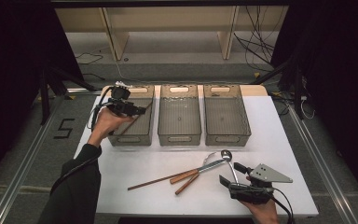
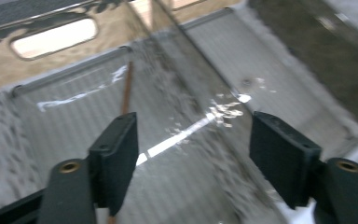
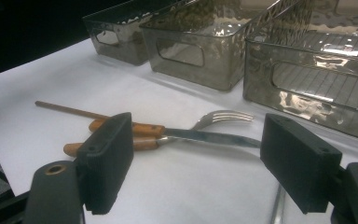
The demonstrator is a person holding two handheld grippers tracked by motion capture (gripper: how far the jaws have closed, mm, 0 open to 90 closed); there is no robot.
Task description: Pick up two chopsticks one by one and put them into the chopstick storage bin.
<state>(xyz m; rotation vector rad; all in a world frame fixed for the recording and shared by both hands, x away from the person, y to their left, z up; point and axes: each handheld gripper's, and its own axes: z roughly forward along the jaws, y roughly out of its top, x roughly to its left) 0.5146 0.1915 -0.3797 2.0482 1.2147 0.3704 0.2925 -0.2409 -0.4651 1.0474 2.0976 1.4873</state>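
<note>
bins [image 1: 227,135]: translucent smoky plastic, glossy, walls pebbled, floors ribbed. chopstick [image 2: 127,88] in left bin: thin brown wood, matt. table cover [image 1: 135,163]: white, matt, smooth, paper-like. knife [image 3: 205,136] and fork [image 3: 221,116]: polished shiny metal, with wooden handles, warm brown and slightly glossy. spoon [image 1: 227,156]: bright metal. gripper pads [image 3: 303,161]: black matt plastic, brass-coloured inserts. sleeve [image 1: 77,186]: dark cloth.

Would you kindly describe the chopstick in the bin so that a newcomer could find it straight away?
Three clear bins stand in a row at the far side of the white table. In the left bin, under the left claw, lies a thin brown chopstick, slanting across the bin floor. It is the one utensil inside a bin; its twin lies on the table with the cutlery.
</note>
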